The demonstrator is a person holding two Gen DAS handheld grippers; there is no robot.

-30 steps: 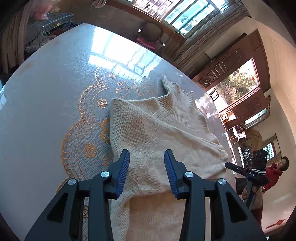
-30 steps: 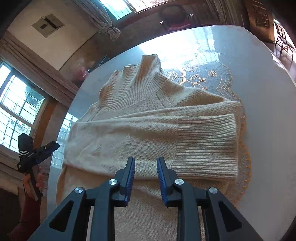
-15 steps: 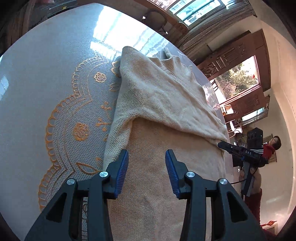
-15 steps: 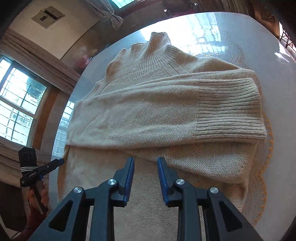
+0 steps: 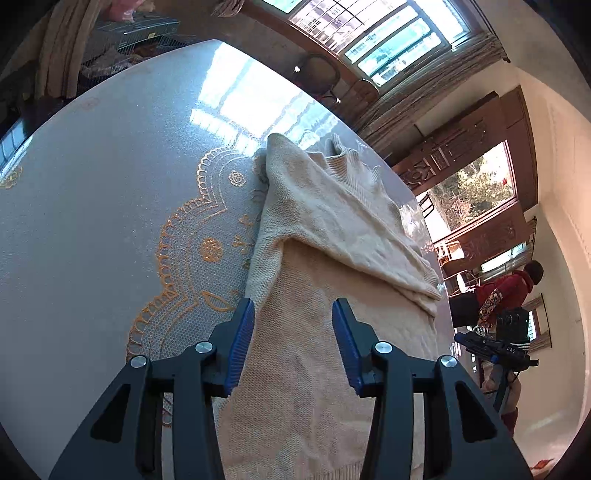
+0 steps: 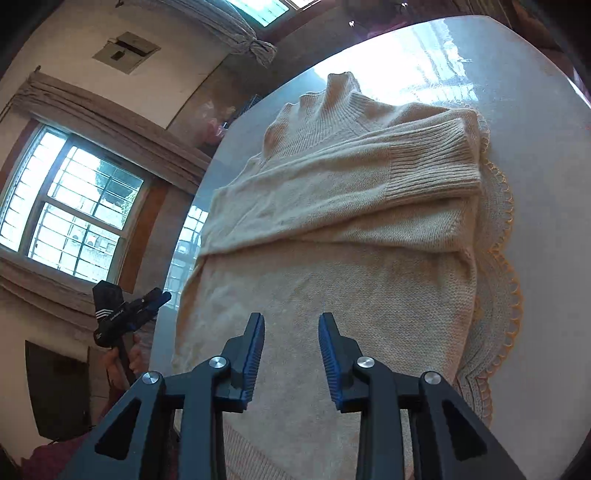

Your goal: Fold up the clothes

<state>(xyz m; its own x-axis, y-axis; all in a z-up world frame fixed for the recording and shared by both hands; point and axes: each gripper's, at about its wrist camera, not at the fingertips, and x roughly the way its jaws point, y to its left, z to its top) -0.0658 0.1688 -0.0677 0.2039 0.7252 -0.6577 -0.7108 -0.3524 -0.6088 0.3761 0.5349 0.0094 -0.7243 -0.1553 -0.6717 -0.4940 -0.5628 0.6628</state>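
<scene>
A beige knit sweater [image 5: 332,258] lies flat on the round table [image 5: 92,221], its collar at the far end and both sleeves folded across the chest. In the right wrist view the same sweater [image 6: 351,221] shows a ribbed cuff [image 6: 432,162] lying on top at the right. My left gripper [image 5: 293,314] hovers over the sweater's lower left part, jaws opening, nothing between them. Over the lower body of the sweater my right gripper [image 6: 291,321] is also opening, with nothing between its jaws. Each gripper appears in the other's view: right gripper [image 5: 491,343], left gripper [image 6: 129,310].
A lace mat with orange trim [image 5: 177,258] lies under the sweater on the glossy grey table. A person in red [image 5: 506,288] stands beyond the table's right edge. Chairs [image 5: 321,74], windows and a wire cage [image 5: 144,33] stand around the room.
Both grippers have drawn back from the folded sleeves toward the sweater's hem end, and their jaws stand slightly wider. The sweater has not moved.
</scene>
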